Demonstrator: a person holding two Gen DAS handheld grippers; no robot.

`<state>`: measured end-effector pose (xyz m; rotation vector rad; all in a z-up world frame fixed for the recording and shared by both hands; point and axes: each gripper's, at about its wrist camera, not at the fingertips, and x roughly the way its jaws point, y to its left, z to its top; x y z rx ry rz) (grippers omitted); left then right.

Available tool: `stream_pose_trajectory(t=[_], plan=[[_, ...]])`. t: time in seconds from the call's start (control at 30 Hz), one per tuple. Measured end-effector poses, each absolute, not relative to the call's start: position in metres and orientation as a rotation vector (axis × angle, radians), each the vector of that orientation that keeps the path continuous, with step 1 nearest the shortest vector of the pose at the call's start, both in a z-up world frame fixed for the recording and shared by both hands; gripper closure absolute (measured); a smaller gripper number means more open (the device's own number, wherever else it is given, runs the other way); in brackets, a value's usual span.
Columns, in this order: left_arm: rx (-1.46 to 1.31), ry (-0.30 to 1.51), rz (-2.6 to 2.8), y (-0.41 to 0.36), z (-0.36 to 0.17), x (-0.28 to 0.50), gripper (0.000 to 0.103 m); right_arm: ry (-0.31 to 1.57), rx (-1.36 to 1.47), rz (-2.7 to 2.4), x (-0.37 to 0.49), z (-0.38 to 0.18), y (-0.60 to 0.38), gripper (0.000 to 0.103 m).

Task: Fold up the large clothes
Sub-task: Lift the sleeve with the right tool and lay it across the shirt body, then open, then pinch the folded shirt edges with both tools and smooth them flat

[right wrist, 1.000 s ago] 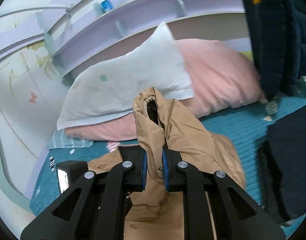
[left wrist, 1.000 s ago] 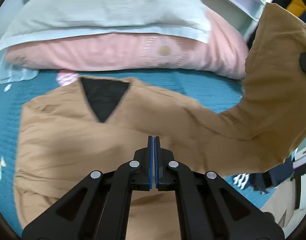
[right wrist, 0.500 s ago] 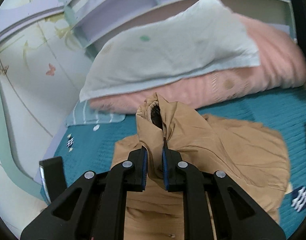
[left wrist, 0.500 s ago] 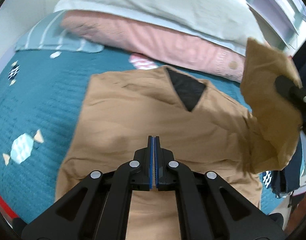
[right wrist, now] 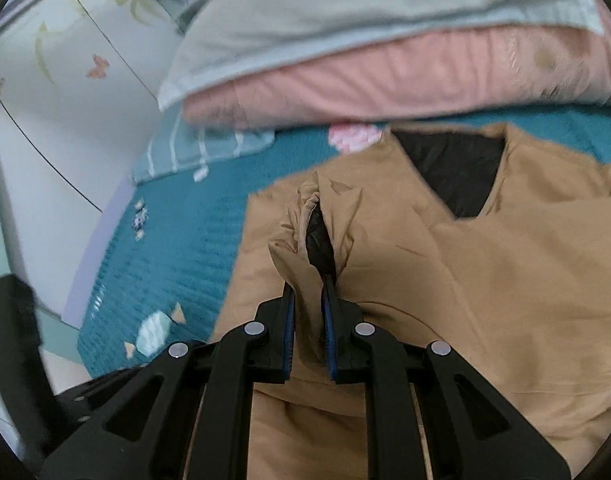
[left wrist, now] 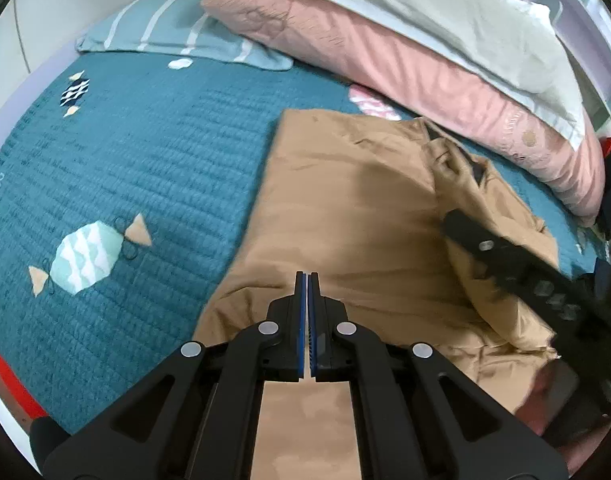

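Swung down from mid-air, the right gripper (right wrist: 308, 300), jaws just easing apart around a gathered sleeve cuff (right wrist: 311, 224), lays it on the soft, light tan padded jacket (left wrist: 345, 208) spread across the teal quilted bedspread (left wrist: 137, 152), best taken by hems, while the left gripper (left wrist: 307, 286) hovers pressed shut before pink pillows (left wrist: 405, 60).

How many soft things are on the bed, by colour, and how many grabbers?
Tan jacket: 1
Pink quilt: 1
Pale pillow: 1
Striped blue pillowcase: 1
Grabbers, left gripper and right gripper: 2
Total: 6
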<state>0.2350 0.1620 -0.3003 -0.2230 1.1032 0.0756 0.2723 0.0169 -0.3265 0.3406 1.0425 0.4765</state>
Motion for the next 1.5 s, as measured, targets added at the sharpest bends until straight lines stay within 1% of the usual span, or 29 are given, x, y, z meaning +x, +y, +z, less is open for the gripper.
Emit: stream_pose_trajectory(t=[0.03,0.07,0.1,0.17,0.2,0.3,0.4,0.57,0.6,0.63,0.67,0.73,0.77,0.8,0.83,0.9,1.0,1.07,1.17,1.2,1.33,1.4,1.5], plan=[[-0.229,1.109,0.084,0.165,-0.302,0.234,0.101,1.085,0.339,0.497,0.275,-0.335,0.021,0.086],[-0.234,1.113,0.088,0.167,-0.303,0.234,0.101,1.126,0.345,0.514,0.277,-0.341,0.024,0.076],[-0.239,1.117,0.093,0.169,-0.304,0.234,0.101,1.167,0.379,0.551,0.276,-0.348,0.025,0.052],[-0.237,1.115,0.101,0.172,-0.302,0.234,0.101,1.155,0.441,0.576,0.270,-0.345,0.020,0.025],[-0.238,1.111,0.100,0.173,-0.300,0.234,0.101,1.121,0.435,0.559,0.266,-0.337,0.015,0.018],[-0.243,1.094,0.100,0.173,-0.292,0.236,0.101,1.056,0.367,0.534,0.258,-0.313,0.003,0.015],[-0.249,1.071,0.079,0.165,-0.281,0.239,0.101,0.990,0.310,0.445,0.251,-0.291,-0.019,0.015],[-0.240,1.030,-0.015,0.123,-0.268,0.248,0.101,0.857,0.213,0.215,0.237,-0.266,-0.072,0.015],[-0.232,1.025,-0.040,0.112,-0.267,0.251,0.101,0.825,0.196,0.157,0.233,-0.262,-0.084,0.015],[-0.224,1.020,-0.057,0.102,-0.268,0.252,0.101,0.788,0.186,0.113,0.228,-0.260,-0.097,0.018],[-0.214,1.008,-0.089,0.086,-0.269,0.254,0.101,0.774,0.183,0.103,0.227,-0.260,-0.103,0.031],[-0.202,0.994,-0.145,0.061,-0.275,0.257,0.101,0.775,0.166,0.053,0.225,-0.268,-0.118,0.066],[-0.194,0.987,-0.172,0.050,-0.279,0.257,0.101,0.780,0.163,0.038,0.226,-0.272,-0.123,0.075],[-0.180,0.974,-0.197,0.039,-0.283,0.257,0.101,0.780,0.166,0.022,0.227,-0.280,-0.130,0.089],[-0.161,0.949,-0.223,0.025,-0.289,0.258,0.101,0.777,0.161,0.008,0.227,-0.285,-0.134,0.096],[-0.144,0.938,-0.258,0.009,-0.302,0.261,0.101,0.781,0.150,0.018,0.230,-0.302,-0.138,0.102],[-0.171,0.945,-0.335,-0.008,-0.326,0.268,0.101,0.810,0.188,0.059,0.234,-0.327,-0.139,0.103],[-0.199,0.963,-0.355,-0.006,-0.347,0.273,0.101,0.842,0.222,0.072,0.238,-0.347,-0.141,0.103],[-0.147,1.002,-0.348,-0.005,-0.382,0.273,0.102,0.877,0.156,0.111,0.238,-0.374,-0.138,0.103],[-0.135,0.982,-0.367,-0.004,-0.387,0.269,0.101,0.883,0.137,0.140,0.236,-0.378,-0.140,0.103],[-0.083,0.943,-0.341,0.013,-0.379,0.260,0.101,0.844,0.076,0.056,0.226,-0.371,-0.168,0.103],[-0.048,0.920,-0.284,0.035,-0.380,0.256,0.101,0.871,0.134,-0.022,0.229,-0.382,-0.202,0.103],[-0.112,0.937,-0.268,0.065,-0.385,0.261,0.101,0.892,0.205,-0.079,0.230,-0.389,-0.231,0.103]])
